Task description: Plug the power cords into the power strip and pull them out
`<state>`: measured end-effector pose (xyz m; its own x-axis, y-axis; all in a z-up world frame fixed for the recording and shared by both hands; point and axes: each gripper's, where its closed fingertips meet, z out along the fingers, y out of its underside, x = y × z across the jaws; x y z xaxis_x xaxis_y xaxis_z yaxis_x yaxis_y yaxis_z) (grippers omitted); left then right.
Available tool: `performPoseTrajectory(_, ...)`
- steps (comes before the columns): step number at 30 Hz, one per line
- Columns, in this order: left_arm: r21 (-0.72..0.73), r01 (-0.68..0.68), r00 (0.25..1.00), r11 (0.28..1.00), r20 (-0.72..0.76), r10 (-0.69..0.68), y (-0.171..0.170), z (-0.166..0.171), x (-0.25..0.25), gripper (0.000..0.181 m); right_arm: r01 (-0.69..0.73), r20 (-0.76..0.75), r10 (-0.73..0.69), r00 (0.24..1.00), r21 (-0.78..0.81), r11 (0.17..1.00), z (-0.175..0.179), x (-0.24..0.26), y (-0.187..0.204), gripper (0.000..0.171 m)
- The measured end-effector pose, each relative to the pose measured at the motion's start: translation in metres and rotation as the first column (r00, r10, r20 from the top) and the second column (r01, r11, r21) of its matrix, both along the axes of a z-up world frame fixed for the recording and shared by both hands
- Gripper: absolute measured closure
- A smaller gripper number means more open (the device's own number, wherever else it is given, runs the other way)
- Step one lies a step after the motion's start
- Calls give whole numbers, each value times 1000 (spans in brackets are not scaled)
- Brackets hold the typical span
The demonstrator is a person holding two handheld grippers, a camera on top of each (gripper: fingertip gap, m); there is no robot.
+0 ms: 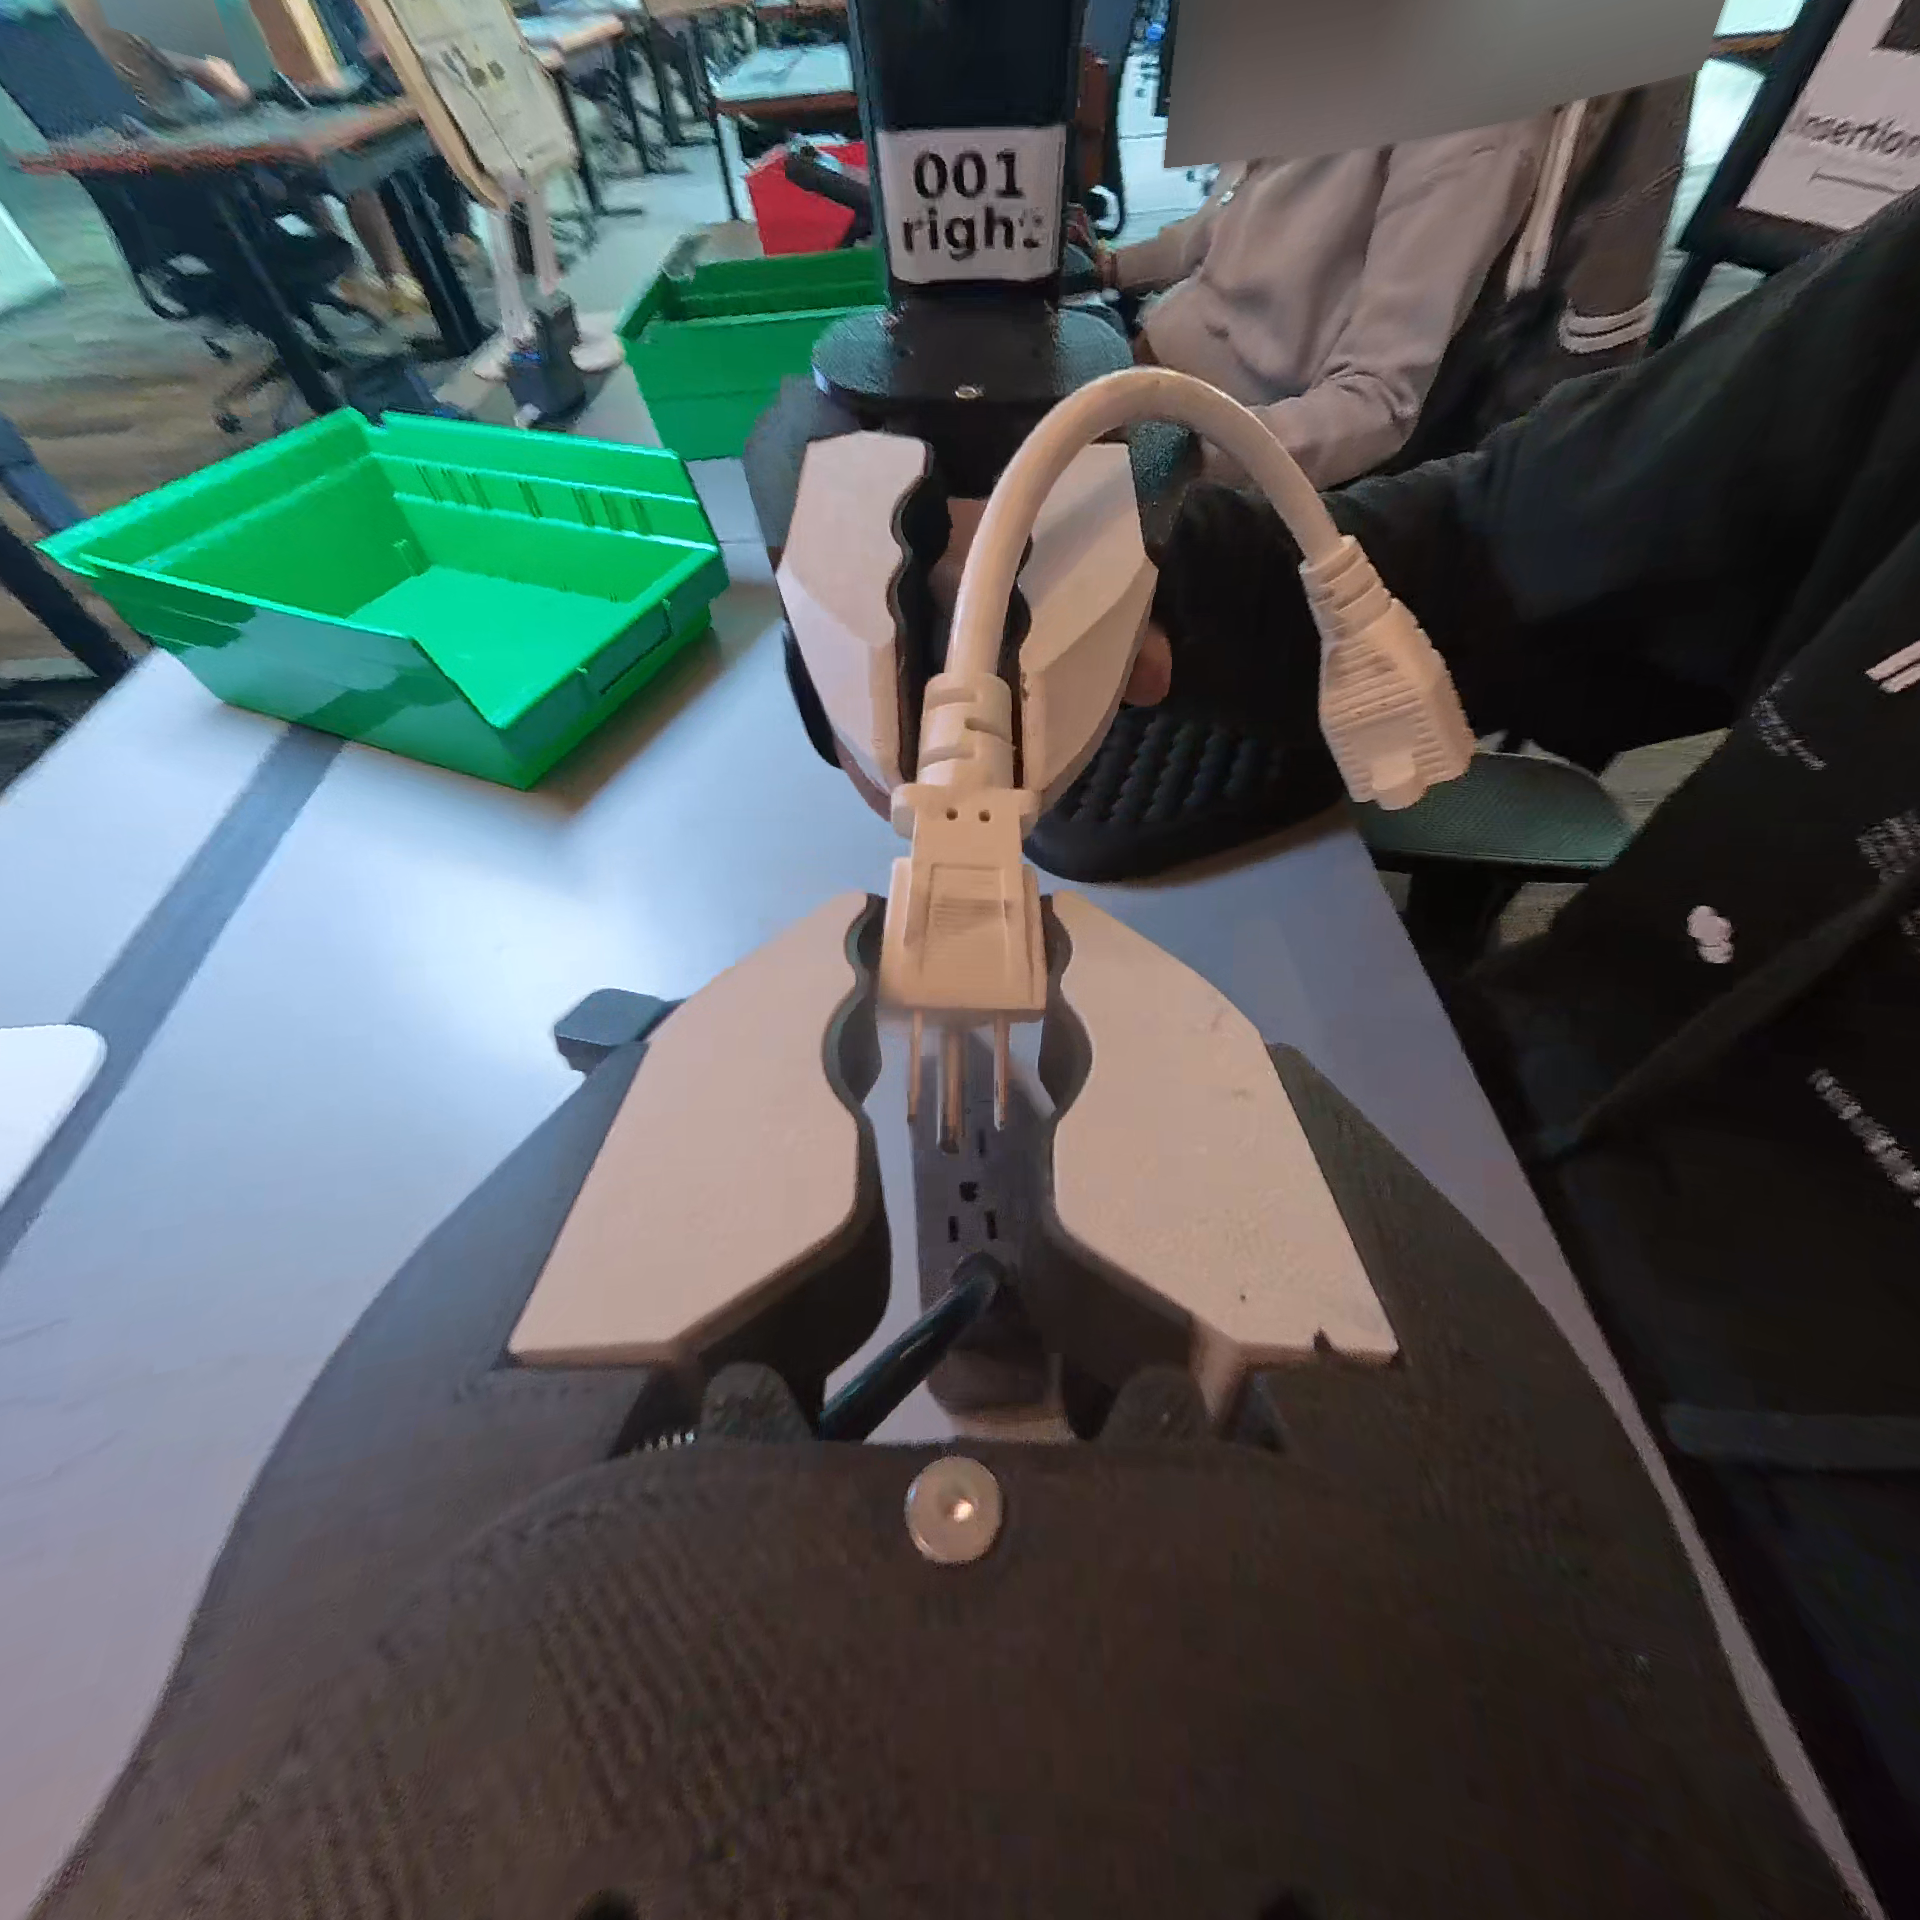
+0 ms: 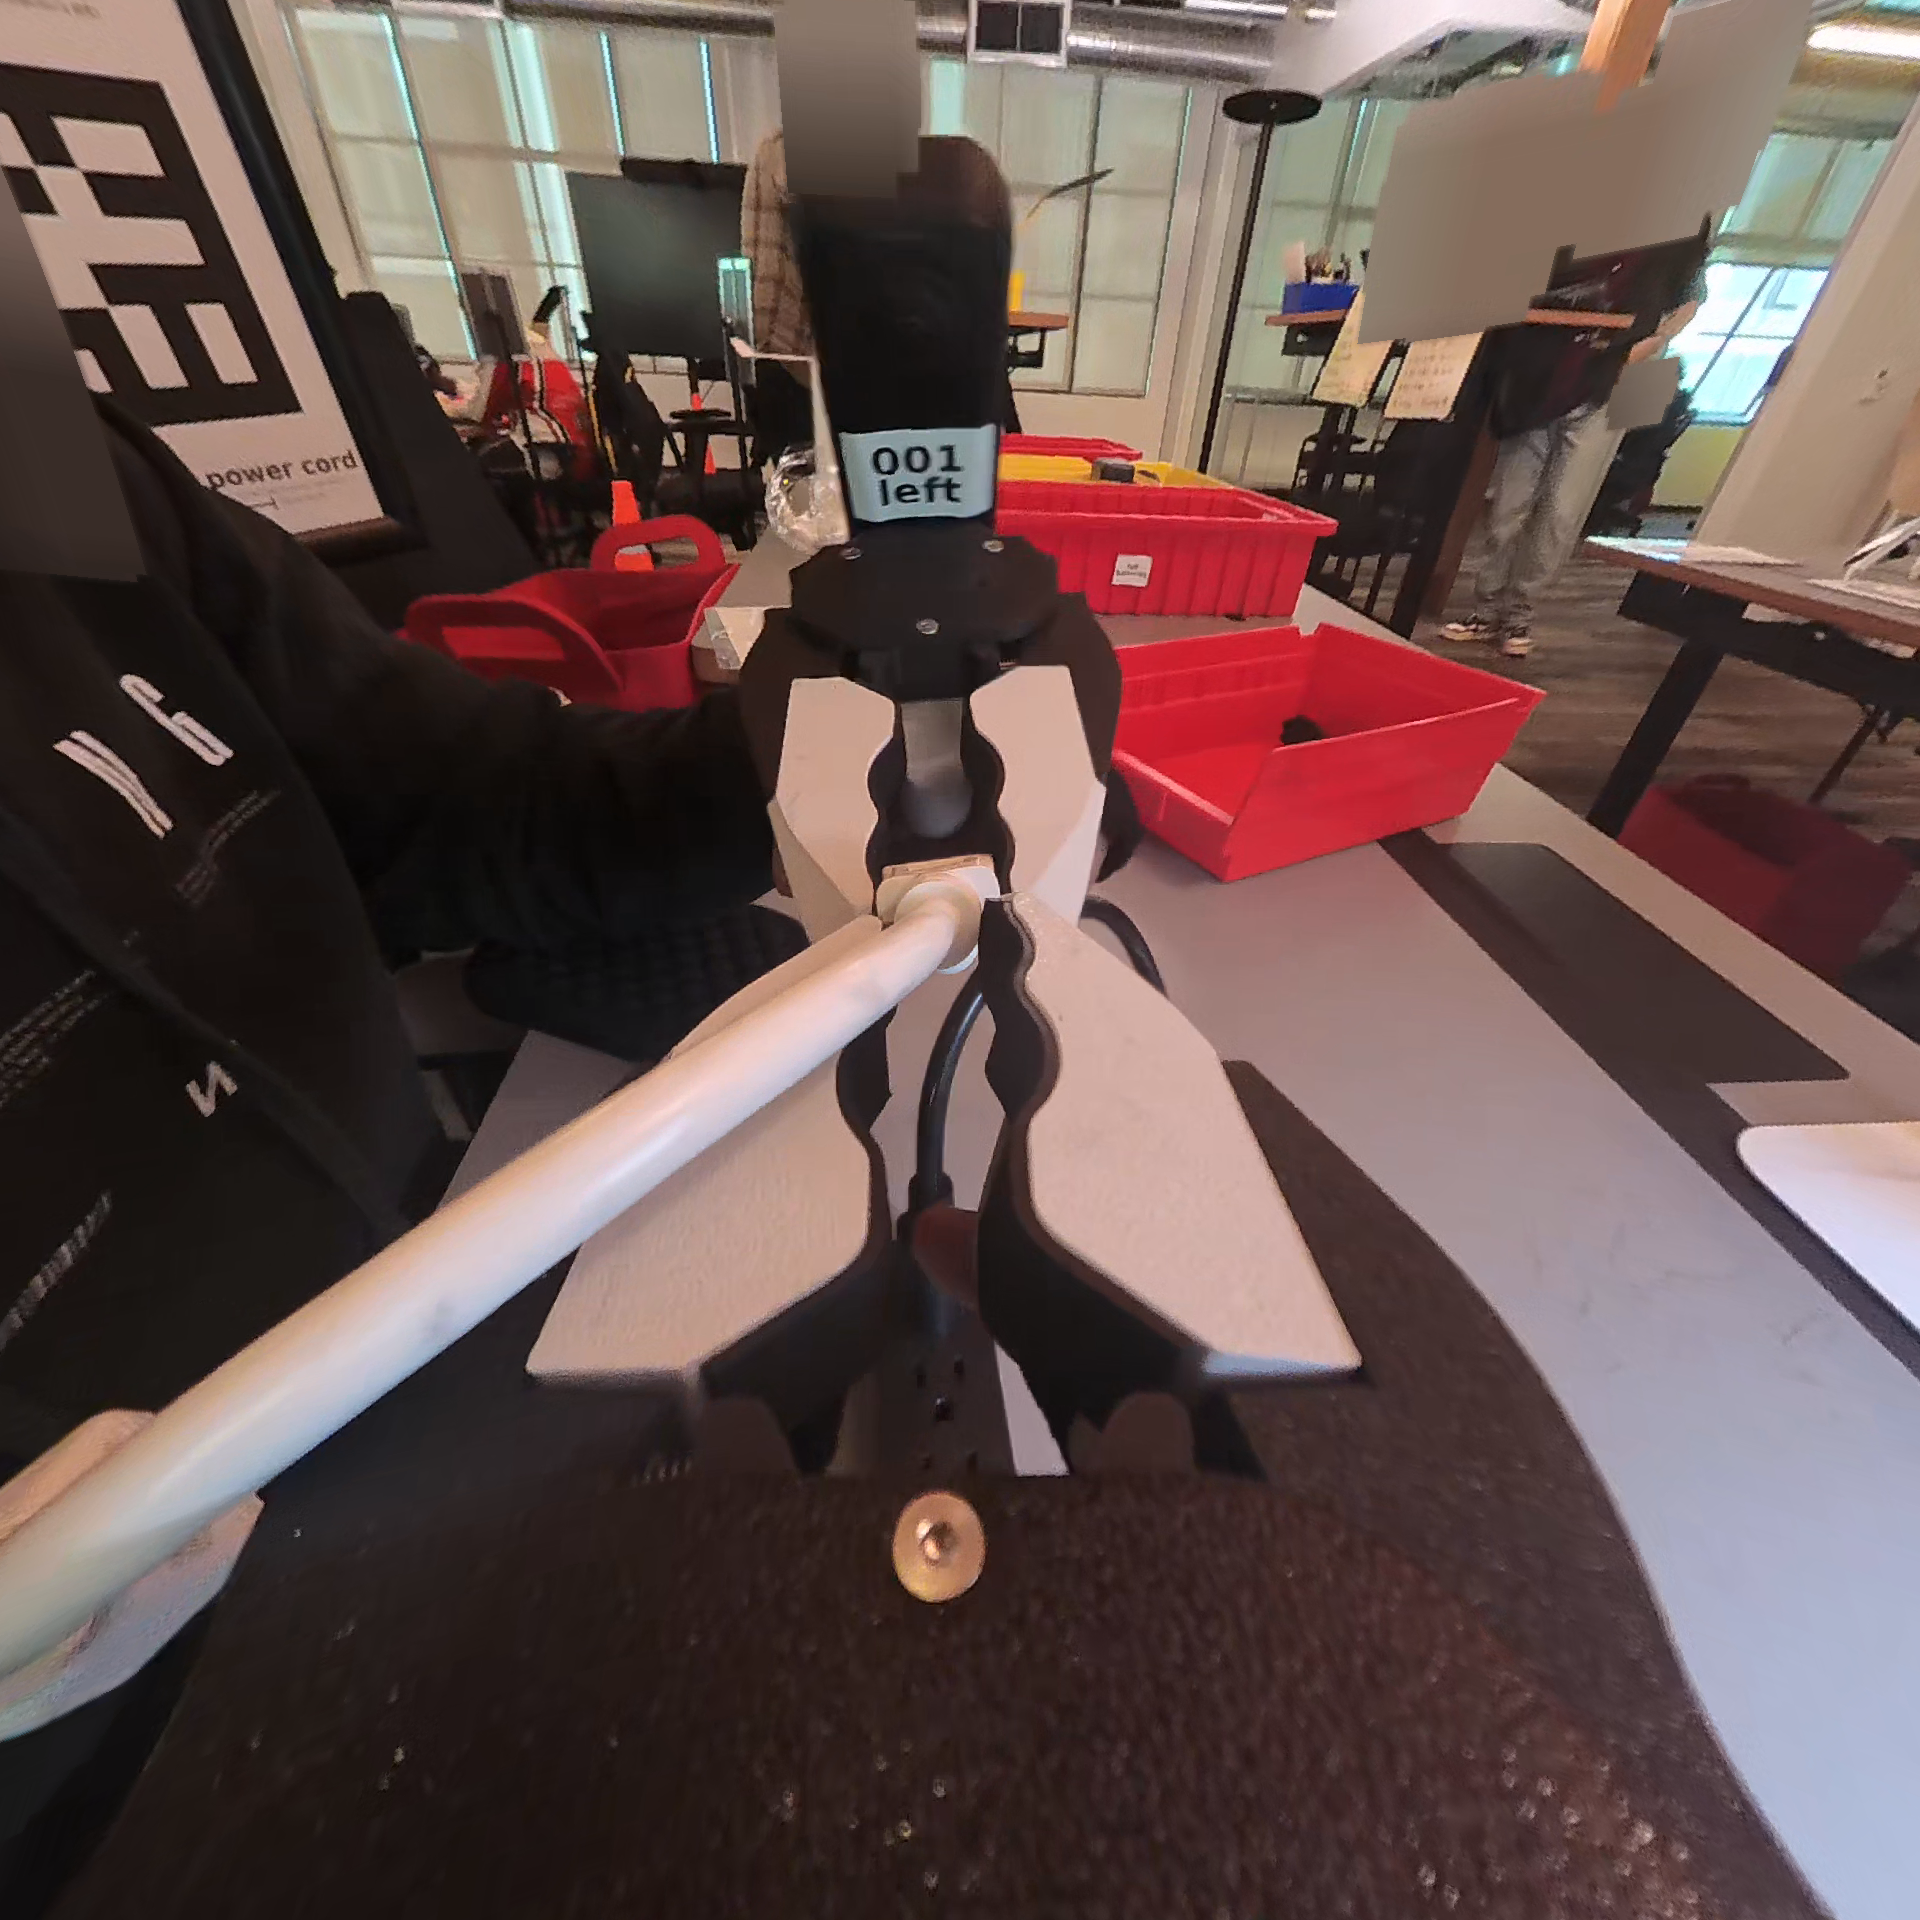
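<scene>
A short white power cord loops between my two grippers. Its three-prong plug point(image 1: 971, 935) hangs prongs-down just above the black power strip point(image 1: 971, 1195), which lies on the grey table. My left gripper point(image 1: 966, 925) is shut on the plug body. My right gripper point(image 1: 961, 748) faces it and is shut on the cord's strain relief just behind the plug. The cord's socket end point(image 1: 1382, 675) hangs free at the right. In the right wrist view, the right gripper point(image 2: 951, 956) meets the left gripper point(image 2: 935, 883) over the strip point(image 2: 940, 1392), and the white cord point(image 2: 520, 1195) hides its left finger.
The strip's own black cord point(image 1: 904, 1351) runs under my left gripper. Two green bins point(image 1: 416, 603) stand on the left side of the table, red bins point(image 2: 1320, 748) at the other end. A person's dark sleeve point(image 1: 1662, 520) is along the table edge. A white object point(image 2: 1849, 1195) lies nearby.
</scene>
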<state>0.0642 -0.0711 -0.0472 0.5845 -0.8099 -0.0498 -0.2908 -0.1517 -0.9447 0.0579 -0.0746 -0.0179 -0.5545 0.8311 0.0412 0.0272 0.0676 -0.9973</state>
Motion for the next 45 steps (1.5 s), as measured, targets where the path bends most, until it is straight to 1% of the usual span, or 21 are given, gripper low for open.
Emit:
performPoseTrajectory(3,-45,33,999,998,15,-32,0,-9,4,154,-18,36,17,999,34,999,-8,3,0,155)
performPoseTrajectory(5,-63,44,999,997,9,-43,0,-14,6,154,-32,66,30,997,23,999,-13,4,-1,153)
performPoseTrajectory(7,-77,36,999,996,-17,-38,2,-20,6,154,-29,85,28,996,13,999,-17,4,0,153)
performPoseTrajectory(11,-104,49,998,993,-29,-52,1,-27,8,154,-33,118,26,993,54,998,-24,5,0,153)
performPoseTrajectory(13,-90,36,999,995,-34,-39,3,-27,8,154,-21,126,11,992,78,997,-25,5,0,153)
performPoseTrajectory(16,-30,-9,1000,1000,-9,8,4,-10,2,150,-6,132,-2,991,59,998,-18,3,2,153)
performPoseTrajectory(19,73,-102,995,992,16,101,-5,22,-18,143,13,226,-42,973,128,992,-27,5,9,153)
performPoseTrajectory(21,101,-156,988,983,26,154,-20,31,-36,144,13,337,-78,938,189,982,-45,11,16,153)
performPoseTrajectory(22,84,-168,986,982,11,168,-29,25,-44,147,14,393,-96,914,206,979,-56,14,19,153)
performPoseTrajectory(23,40,-171,985,984,-24,172,-38,10,-50,147,9,445,-106,889,216,976,-68,17,20,153)
performPoseTrajectory(25,-78,-171,983,982,-78,165,-53,-28,-59,144,6,511,-138,849,252,968,-90,19,22,153)
performPoseTrajectory(26,-136,-163,985,977,-82,153,-58,-46,-60,143,2,540,-149,828,264,965,-99,19,22,153)
performPoseTrajectory(29,-221,-192,980,956,-99,174,-53,-90,-58,140,-29,622,-154,767,273,962,-116,14,20,153)
performPoseTrajectory(31,-282,-206,972,937,-170,163,-46,-118,-53,131,-58,673,-144,726,268,962,-122,10,18,153)
performPoseTrajectory(32,-287,-212,967,934,-203,157,-42,-129,-49,129,-68,695,-144,705,268,961,-125,7,17,153)
performPoseTrajectory(34,-301,-207,964,931,-228,140,-34,-143,-40,126,-94,739,-142,659,268,959,-130,6,14,152)
performPoseTrajectory(36,-290,-209,960,934,-243,140,-27,-150,-35,127,-108,764,-154,627,281,954,-133,3,14,152)
performPoseTrajectory(40,-256,-212,949,943,-283,136,-19,-158,-30,131,-157,794,-175,583,321,934,-136,0,11,152)
performPoseTrajectory(42,-251,-204,950,946,-283,130,-18,-161,-26,134,-198,800,-205,563,371,907,-138,-1,9,153)
performPoseTrajectory(44,-230,-211,945,950,-297,138,-16,-163,-26,140,-256,809,-242,535,428,867,-144,0,7,151)
performPoseTrajectory(45,-218,-209,945,953,-298,139,-15,-163,-26,140,-264,807,-248,536,439,859,-143,-3,5,153)
